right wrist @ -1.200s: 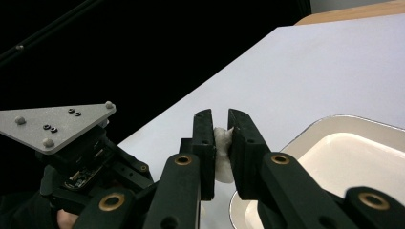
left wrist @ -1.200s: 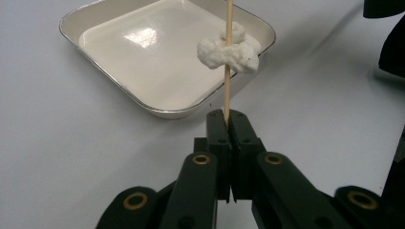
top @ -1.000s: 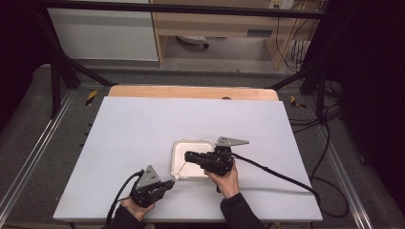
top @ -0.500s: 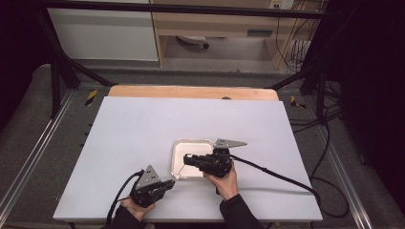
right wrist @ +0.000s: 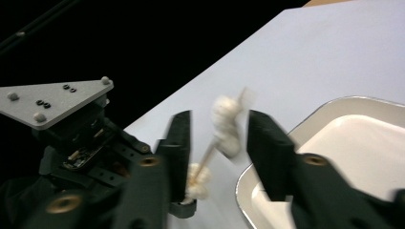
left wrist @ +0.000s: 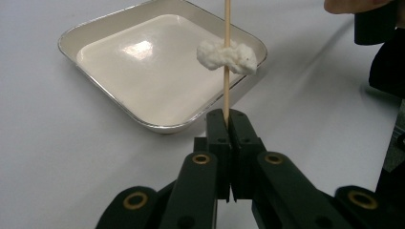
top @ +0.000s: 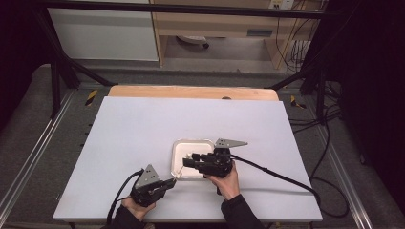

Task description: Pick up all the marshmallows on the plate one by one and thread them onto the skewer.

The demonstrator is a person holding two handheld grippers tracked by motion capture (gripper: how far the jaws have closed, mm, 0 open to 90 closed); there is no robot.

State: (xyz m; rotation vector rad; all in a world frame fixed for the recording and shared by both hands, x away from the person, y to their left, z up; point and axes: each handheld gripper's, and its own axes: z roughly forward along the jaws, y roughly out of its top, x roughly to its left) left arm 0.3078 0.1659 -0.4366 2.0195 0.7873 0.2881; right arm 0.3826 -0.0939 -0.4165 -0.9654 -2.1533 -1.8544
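Note:
My left gripper point(top: 171, 182) point(left wrist: 228, 119) is shut on the lower end of a thin wooden skewer point(left wrist: 226, 76), near the table's front edge. A white, soft-looking lump point(left wrist: 227, 56) point(right wrist: 225, 126) is threaded on the skewer, close over the near corner of a shallow silver tray point(top: 184, 151) point(left wrist: 143, 71). My right gripper point(top: 187, 162) point(right wrist: 217, 124) reaches in from the right. Its jaws have just been opening and stand on either side of the lump, with a gap at each pad. The lump looks blurred in the right gripper view.
The tray point(right wrist: 334, 143) holds nothing but its pale lining and sits on a white table point(top: 143, 129). A wooden strip point(top: 191, 92) borders the far edge. Black cables point(top: 277, 174) trail from both grippers toward the front and right.
The right gripper's jaws stand wider apart than before. Both hands have kept their places, and the skewer stays in the left gripper.

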